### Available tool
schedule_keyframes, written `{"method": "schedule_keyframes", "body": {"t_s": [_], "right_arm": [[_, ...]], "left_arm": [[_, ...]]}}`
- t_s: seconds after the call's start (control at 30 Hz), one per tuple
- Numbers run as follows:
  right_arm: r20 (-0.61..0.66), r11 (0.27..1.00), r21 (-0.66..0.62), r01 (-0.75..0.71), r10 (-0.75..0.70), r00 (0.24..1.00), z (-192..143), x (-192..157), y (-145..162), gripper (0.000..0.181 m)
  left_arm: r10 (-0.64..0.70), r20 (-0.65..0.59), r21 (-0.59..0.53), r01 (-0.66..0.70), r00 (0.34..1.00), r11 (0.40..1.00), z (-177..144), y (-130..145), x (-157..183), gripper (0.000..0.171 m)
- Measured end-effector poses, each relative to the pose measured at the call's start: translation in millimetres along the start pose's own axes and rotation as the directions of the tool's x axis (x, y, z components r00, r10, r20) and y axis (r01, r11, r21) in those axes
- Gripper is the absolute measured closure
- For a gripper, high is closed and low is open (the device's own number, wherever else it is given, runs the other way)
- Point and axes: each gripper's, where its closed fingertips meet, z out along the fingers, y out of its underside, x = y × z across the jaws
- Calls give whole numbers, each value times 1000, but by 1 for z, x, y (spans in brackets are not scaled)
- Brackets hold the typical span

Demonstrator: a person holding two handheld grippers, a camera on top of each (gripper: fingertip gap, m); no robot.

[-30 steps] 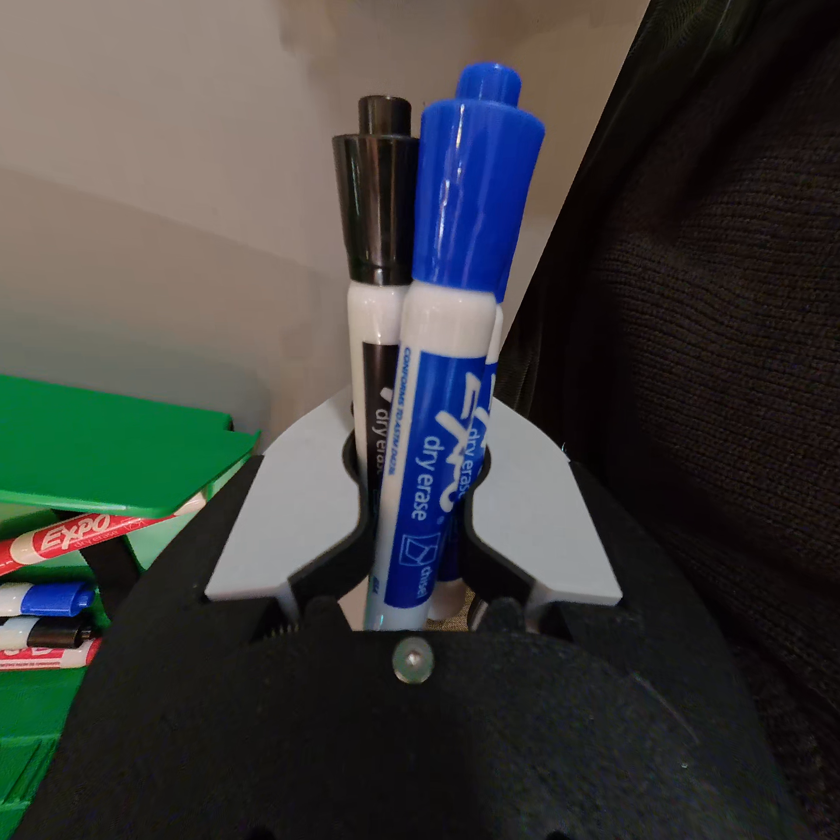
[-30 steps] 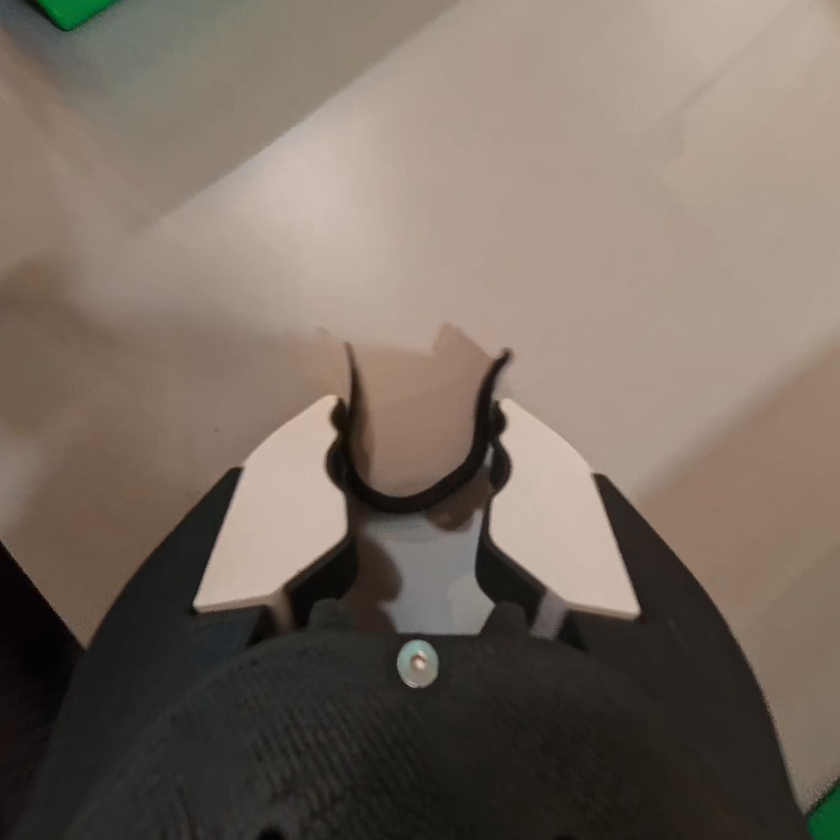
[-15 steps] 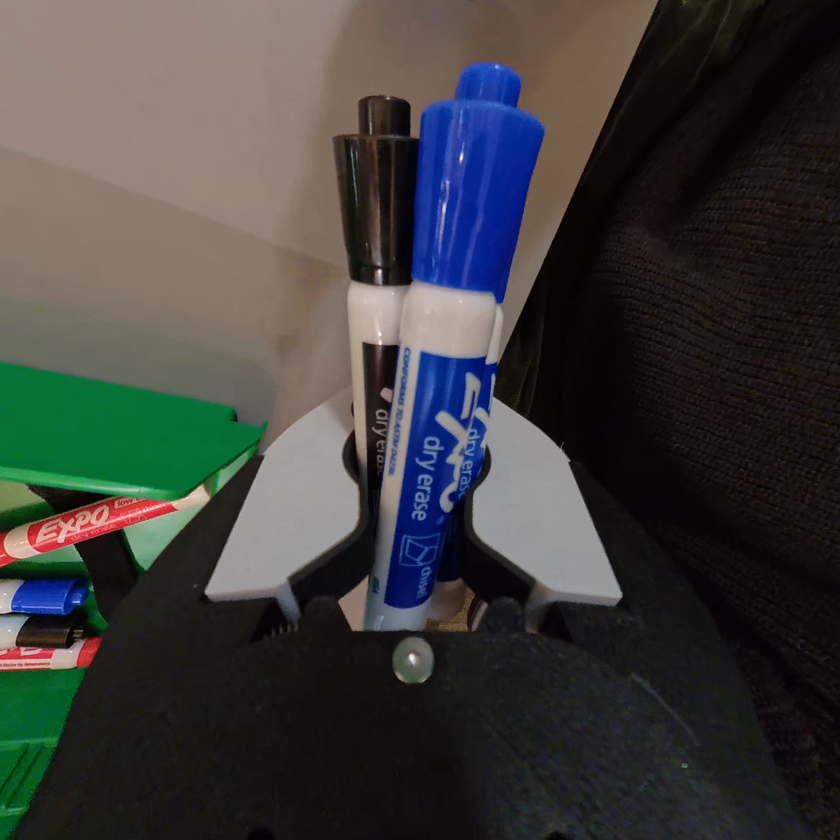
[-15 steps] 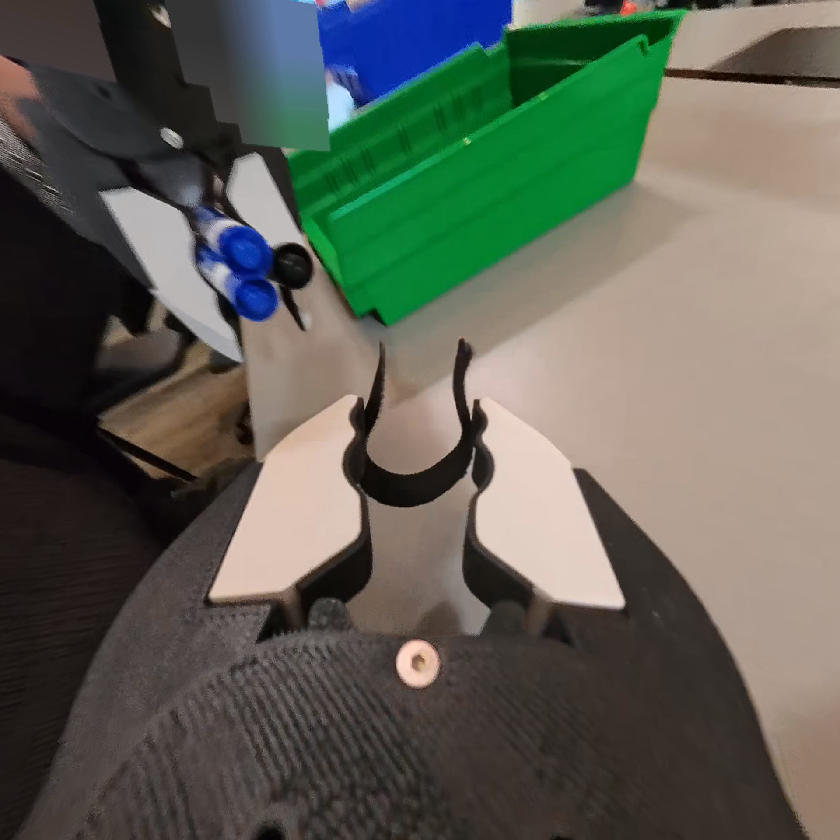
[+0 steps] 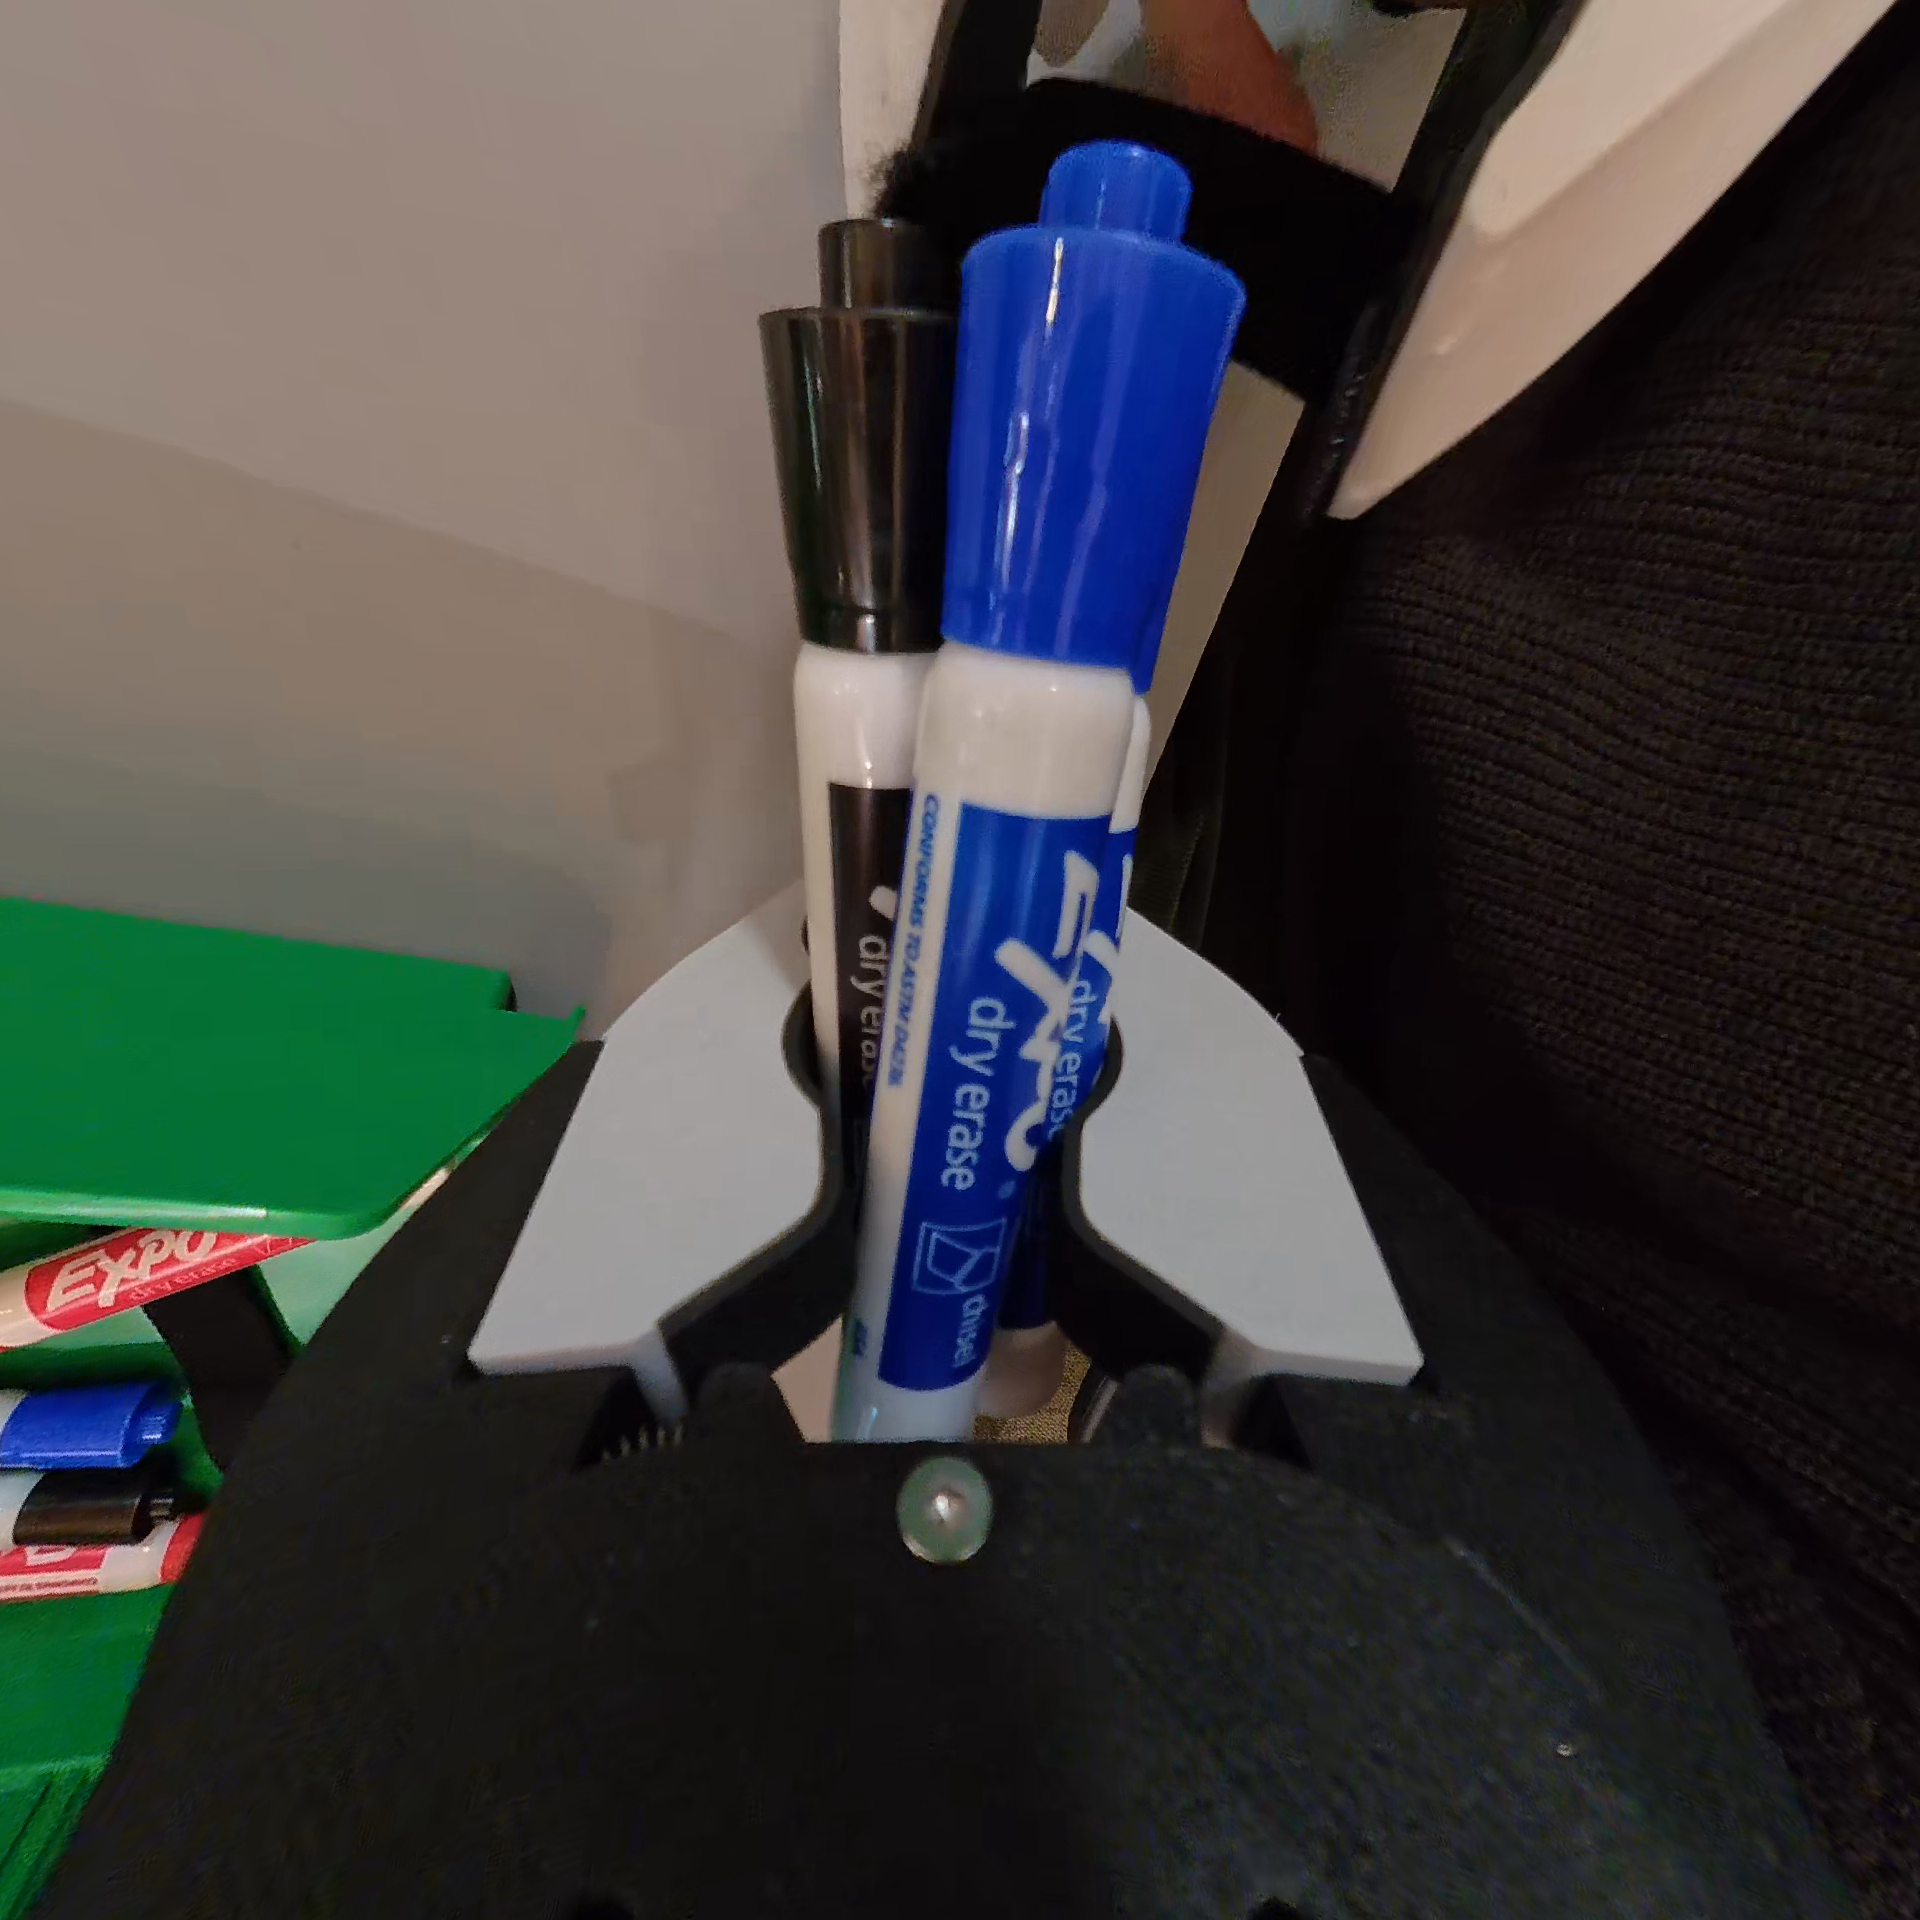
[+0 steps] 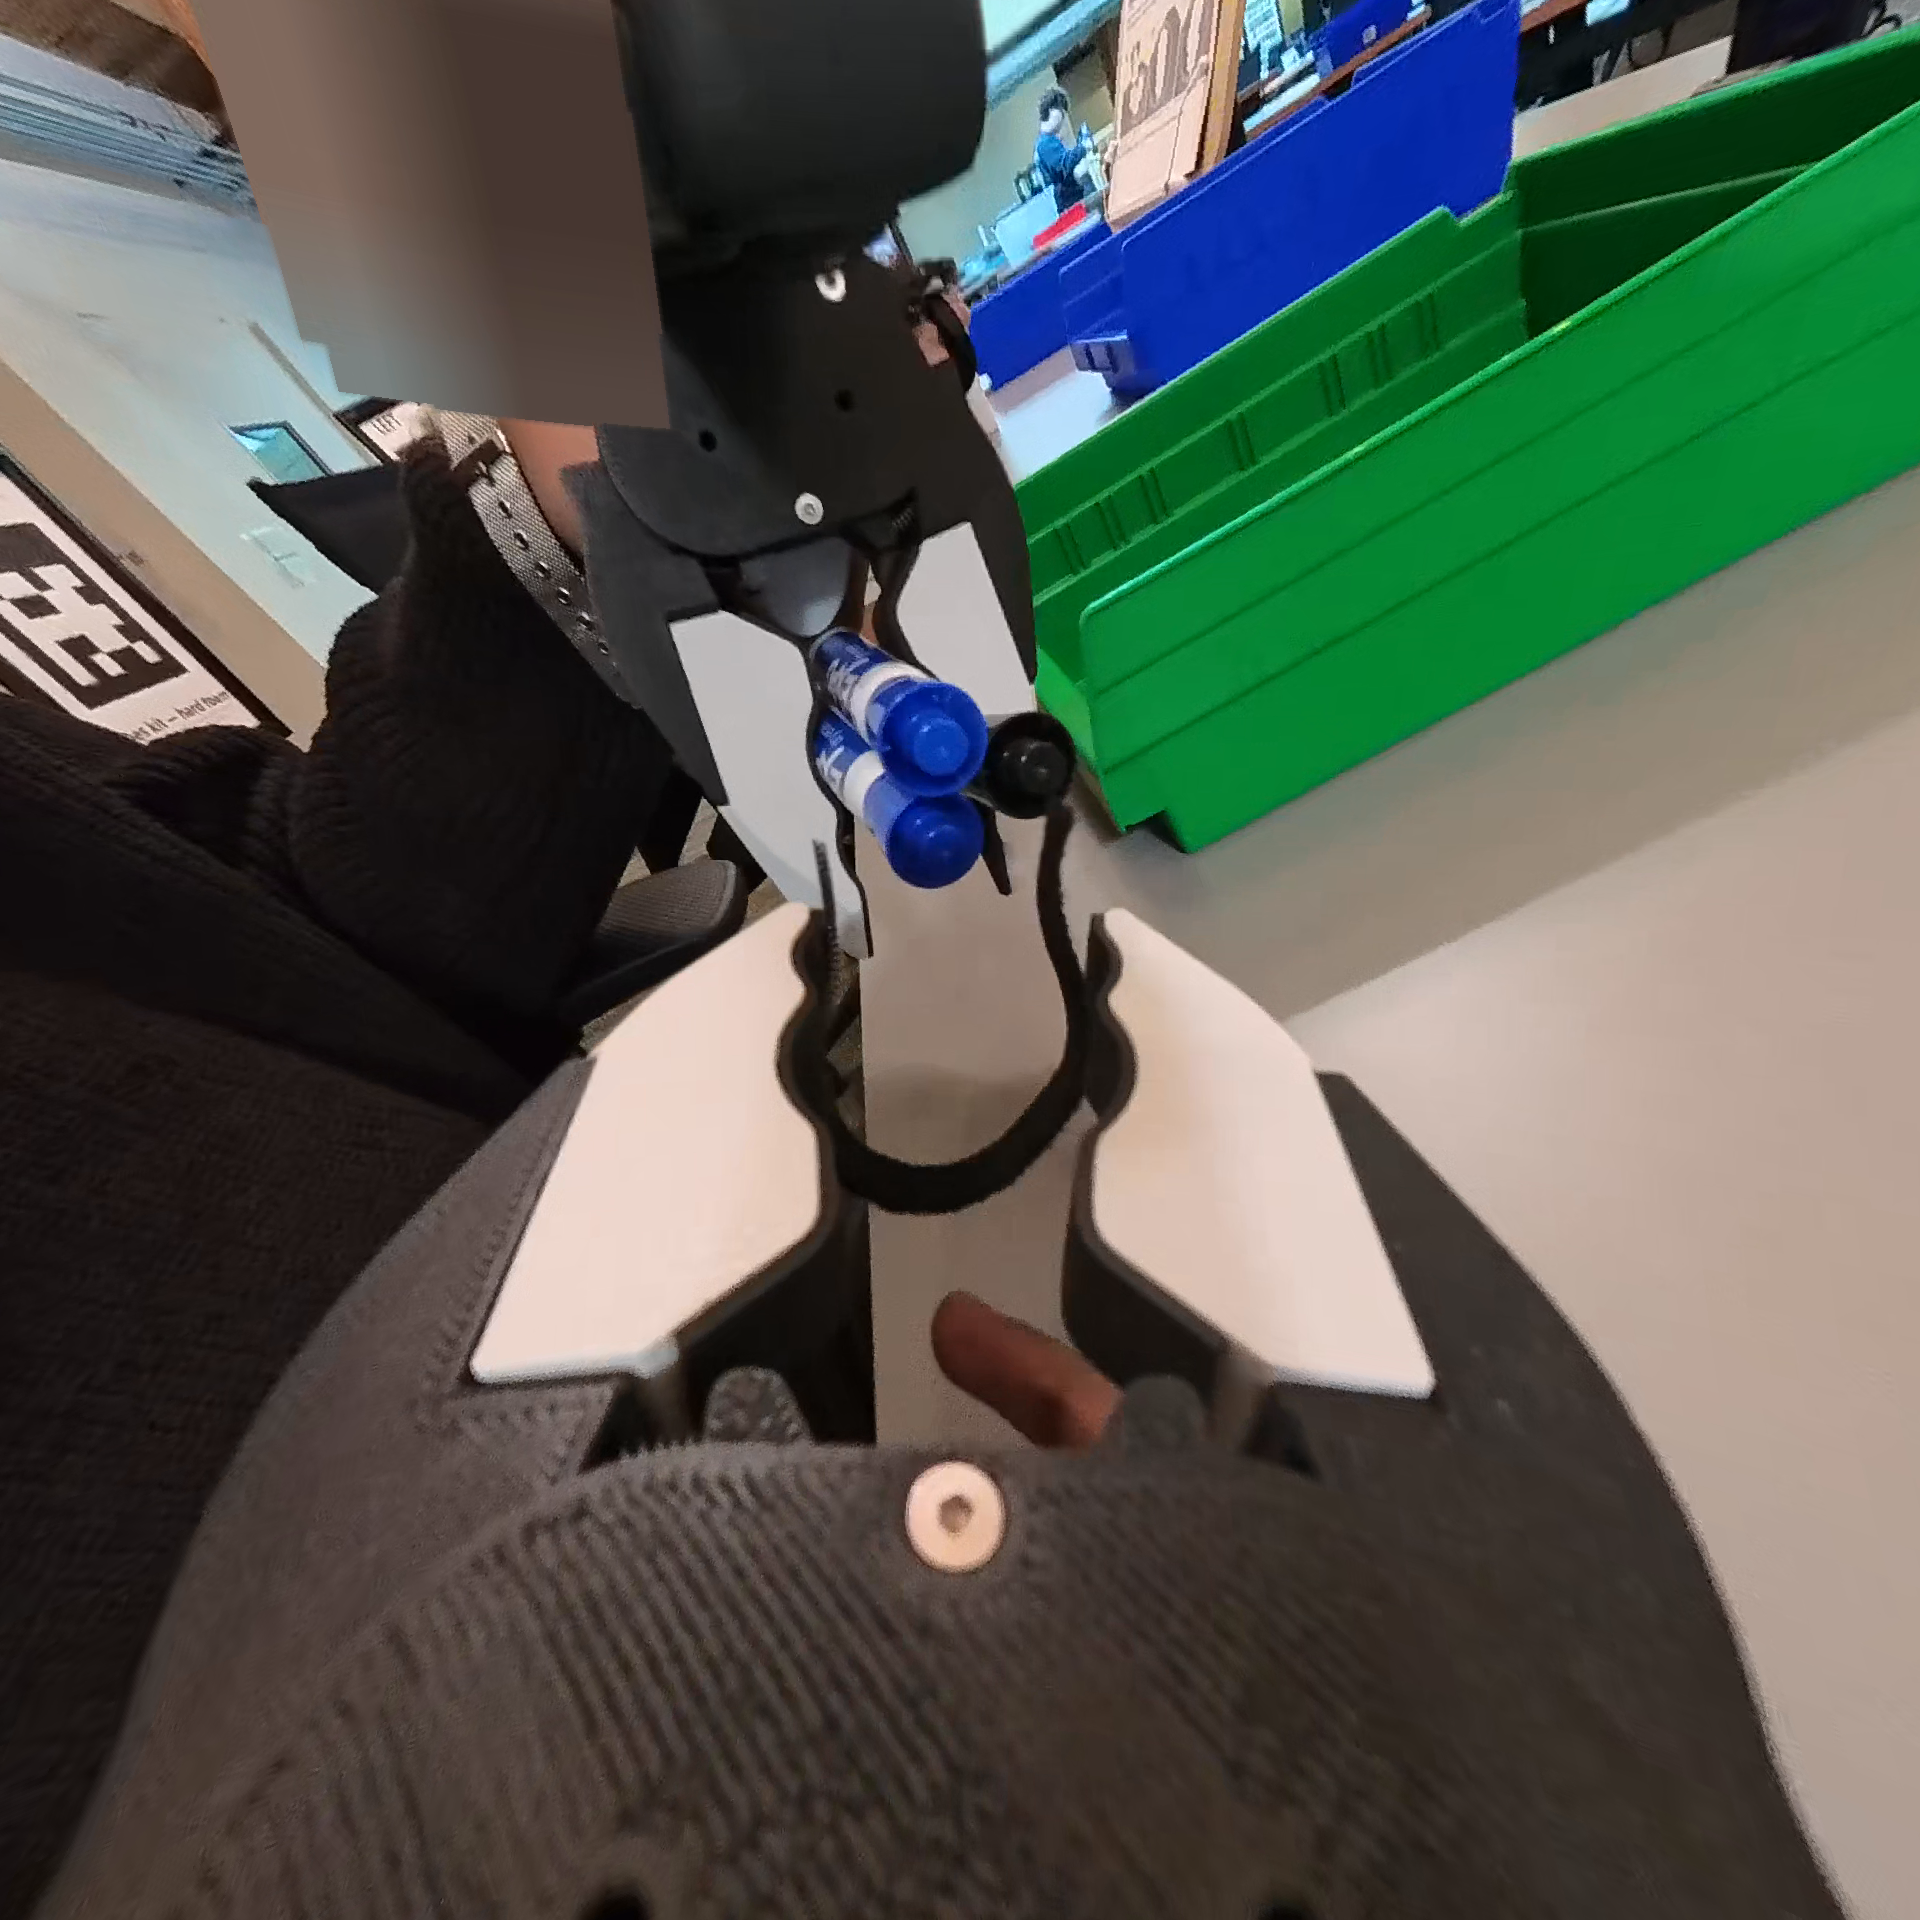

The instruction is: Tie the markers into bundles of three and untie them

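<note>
Left gripper [image 5: 951, 1101] clamped on a bundle of three markers [image 5: 1039, 748], two blue and one black, caps pointing forward, held clear of the table [image 6: 1558, 987]. Right gripper [image 6: 951, 1039] part open, a black strap [image 6: 940, 1179] looped between its jaws, just short of the marker caps. More markers lie in the green bin [image 5: 208, 1101] at left.

My left gripper [image 5: 951, 1049] clamps three markers [image 5: 1049, 831] side by side. My right gripper [image 6: 951, 997] faces their caps, a strap [image 6: 940, 1179] looped between its fingers. Left of the left gripper, a bin [image 5: 208, 1091] contains loose markers [image 5: 78, 1429]. Bins [image 6: 1455, 520] stand behind on the table [image 6: 1558, 1039].
</note>
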Motion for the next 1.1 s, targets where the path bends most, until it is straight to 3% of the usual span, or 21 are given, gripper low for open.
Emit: {"method": "schedule_keyframes", "body": {"t_s": [0.13, 0.27, 0.43, 0.57, 0.63, 0.73, 0.8, 1.03, 1.1], "right_arm": [[-90, 992, -101, 73, -82, 993, -5, 16, 12, 132], [-103, 995, -84, 47, -56, 993, -12, 21, 5, 134], [-278, 944, -295, 147, -232, 932, -35, 52, 17, 136], [-269, 953, -273, 135, -210, 940, -31, 50, 16, 141], [-299, 917, -375, 135, -257, 919, -38, 59, 27, 140], [-333, 789, -604, 113, -378, 864, -59, 72, 51, 131], [-375, 735, -669, 112, -464, 803, -65, 84, 56, 128], [-423, 749, -649, 131, -498, 757, -52, 91, 44, 121], [-397, 775, -612, 156, -472, 787, -57, 80, 34, 116]], "left_arm": [[-5, 0, -3, 5, 1000, 1000, 1, 1, -1, 128], [-6, -6, -8, 6, 1000, 1000, 3, 1, -1, 128], [-11, -10, -16, 11, 1000, 1000, 5, 2, -2, 128], [-8, -19, -27, 8, 1000, 1000, 9, 2, -2, 128], [-11, -22, -34, 10, 1000, 999, 10, 2, -2, 128], [-15, -22, -31, 14, 1000, 999, 10, 2, -3, 128], [-14, -23, -32, 14, 1000, 999, 11, 2, -3, 128], [-5, -26, -43, 4, 1000, 999, 13, 1, -1, 128], [-7, -24, -39, 6, 1000, 999, 12, 1, -1, 128]]}}
